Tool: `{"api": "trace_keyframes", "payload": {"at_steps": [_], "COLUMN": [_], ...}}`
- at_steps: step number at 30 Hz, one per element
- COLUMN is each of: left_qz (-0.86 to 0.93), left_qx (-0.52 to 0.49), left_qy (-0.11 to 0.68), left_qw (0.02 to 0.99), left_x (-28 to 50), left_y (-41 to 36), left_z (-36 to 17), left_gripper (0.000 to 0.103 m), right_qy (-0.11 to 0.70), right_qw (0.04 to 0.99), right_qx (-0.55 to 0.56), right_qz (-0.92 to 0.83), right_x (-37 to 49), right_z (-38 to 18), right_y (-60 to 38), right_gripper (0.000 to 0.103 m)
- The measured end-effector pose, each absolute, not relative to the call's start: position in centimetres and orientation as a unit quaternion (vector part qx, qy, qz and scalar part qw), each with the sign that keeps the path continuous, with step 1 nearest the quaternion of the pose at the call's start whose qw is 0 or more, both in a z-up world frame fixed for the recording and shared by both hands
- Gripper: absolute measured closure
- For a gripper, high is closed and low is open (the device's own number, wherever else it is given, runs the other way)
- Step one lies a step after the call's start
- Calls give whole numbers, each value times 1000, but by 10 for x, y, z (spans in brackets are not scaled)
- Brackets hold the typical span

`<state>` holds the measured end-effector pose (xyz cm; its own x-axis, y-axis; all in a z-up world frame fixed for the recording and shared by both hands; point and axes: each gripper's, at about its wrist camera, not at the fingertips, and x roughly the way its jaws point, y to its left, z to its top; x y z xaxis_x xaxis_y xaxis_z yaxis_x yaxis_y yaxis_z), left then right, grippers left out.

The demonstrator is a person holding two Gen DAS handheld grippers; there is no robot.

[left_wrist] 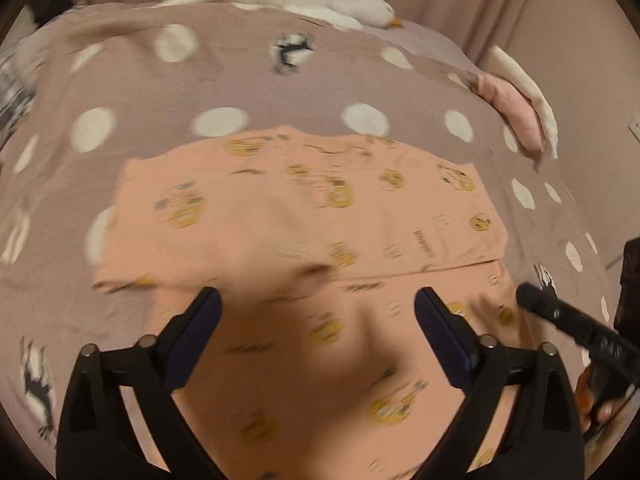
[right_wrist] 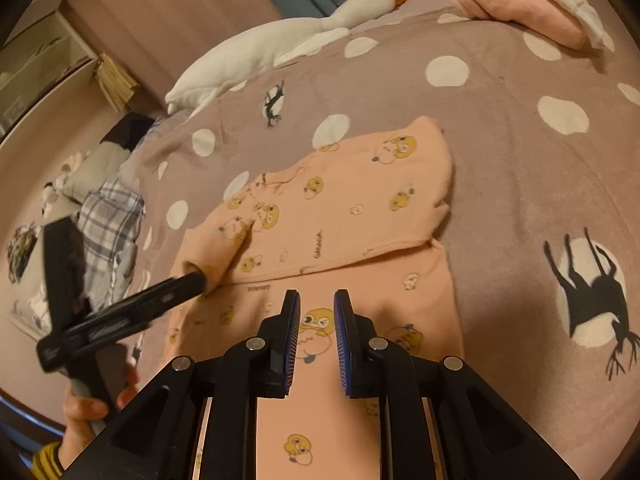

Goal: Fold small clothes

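Note:
A small peach garment [left_wrist: 304, 208] printed with yellow cartoon figures lies partly folded on the bed, its top half laid over the bottom half; it also shows in the right wrist view [right_wrist: 348, 208]. My left gripper [left_wrist: 318, 308] is open, just above the garment's near part. It also shows from the side in the right wrist view [right_wrist: 200, 282], at the garment's left edge. My right gripper [right_wrist: 317, 308] is open with a narrow gap, empty, over the garment's lower half. It also shows in the left wrist view [left_wrist: 528, 294].
The mauve bedspread [right_wrist: 500, 168] with white dots and black deer covers the bed. A white goose plush [right_wrist: 280, 36] lies at the far edge. Folded pink and white clothes [right_wrist: 532, 8] sit far right. Plaid cloth [right_wrist: 108, 224] lies at the left.

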<state>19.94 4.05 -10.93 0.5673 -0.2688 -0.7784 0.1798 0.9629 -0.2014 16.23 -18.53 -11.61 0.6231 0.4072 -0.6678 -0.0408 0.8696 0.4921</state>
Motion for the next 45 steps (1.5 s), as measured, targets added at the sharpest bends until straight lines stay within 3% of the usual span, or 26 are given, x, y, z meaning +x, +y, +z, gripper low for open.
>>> {"api": "trace_keyframes", "payload": {"at_steps": [9, 12, 23, 25, 26, 27, 30, 34, 38, 43, 45], "left_qz": [-65, -51, -42, -44, -45, -46, -47, -49, -50, -45, -46], "left_qx": [-124, -137, -177, -179, -181, -184, -186, -190, -183, -179, -177], "left_qy": [448, 443, 451, 450, 450, 450, 449, 452, 450, 447, 449], "left_qw": [883, 885, 874, 874, 873, 873, 872, 870, 873, 875, 875], "left_x": [154, 144, 136, 135, 135, 136, 135, 136, 135, 136, 137], "left_y": [122, 136, 163, 164, 164, 165, 165, 163, 161, 159, 158], "left_z": [-121, -123, -136, -136, -137, -137, -138, -136, -133, -132, -132], "left_gripper": [4, 4, 4, 4, 4, 4, 4, 4, 4, 4, 4], "right_qy": [428, 428, 482, 481, 479, 480, 465, 444, 381, 426, 418], "right_qw": [871, 866, 845, 846, 848, 845, 839, 843, 840, 801, 783], "right_qx": [89, 42, -71, -55, -32, -7, 114, 187, 312, 368, 413], "right_qz": [222, 254, 221, 223, 226, 234, 258, 239, 226, 204, 204], "right_x": [198, 215, 268, 269, 269, 270, 267, 266, 252, 249, 243], "right_z": [-105, -101, -141, -142, -140, -138, -125, -116, -107, -140, -152], "right_y": [-85, -40, 33, 26, 18, 13, -27, -74, -143, -181, -195], "right_gripper": [85, 67, 67, 72, 81, 98, 98, 98, 98, 98, 93]}}
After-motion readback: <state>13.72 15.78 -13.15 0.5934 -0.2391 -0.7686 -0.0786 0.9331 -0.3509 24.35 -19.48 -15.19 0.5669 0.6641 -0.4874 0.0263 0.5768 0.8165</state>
